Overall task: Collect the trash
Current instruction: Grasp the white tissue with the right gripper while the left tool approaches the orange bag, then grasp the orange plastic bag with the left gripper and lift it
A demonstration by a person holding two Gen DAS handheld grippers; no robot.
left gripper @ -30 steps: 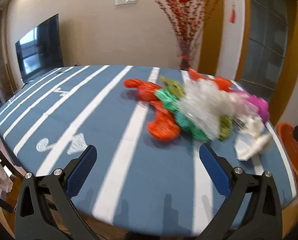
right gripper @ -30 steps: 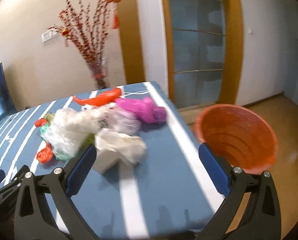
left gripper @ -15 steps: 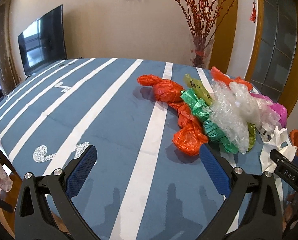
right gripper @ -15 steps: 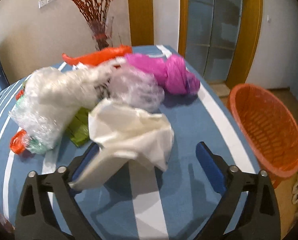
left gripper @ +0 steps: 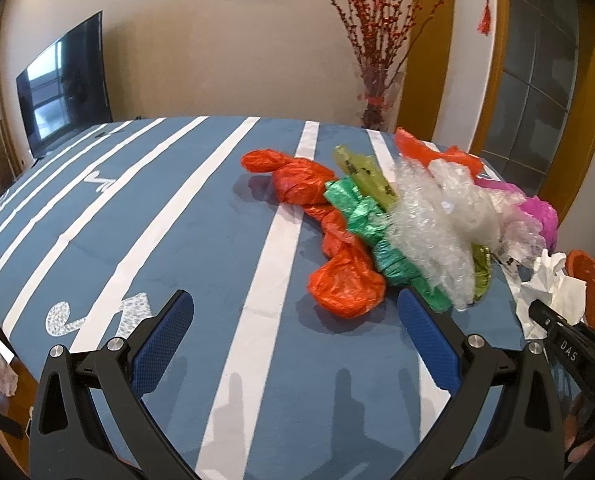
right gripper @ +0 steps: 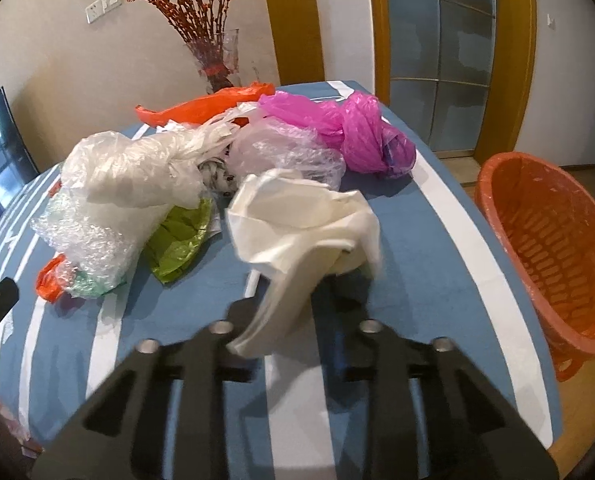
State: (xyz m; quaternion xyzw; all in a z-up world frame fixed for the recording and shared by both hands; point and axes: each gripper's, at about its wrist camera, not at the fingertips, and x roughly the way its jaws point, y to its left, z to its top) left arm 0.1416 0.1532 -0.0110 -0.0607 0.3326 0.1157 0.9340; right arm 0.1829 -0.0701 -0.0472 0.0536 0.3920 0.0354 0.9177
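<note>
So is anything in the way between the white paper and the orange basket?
No. The right gripper is closing on the white paper, and only bare blue tablecloth lies between it and the orange basket.

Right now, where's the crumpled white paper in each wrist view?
Left wrist: the crumpled white paper sits at the far right edge, past the bubble wrap, with the right gripper's black tip against it.
Right wrist: centre of the frame, its tail running down between the right gripper jaws, which are closing on it.
Shared landmark: the orange basket, right of the paper in both views.
</note>
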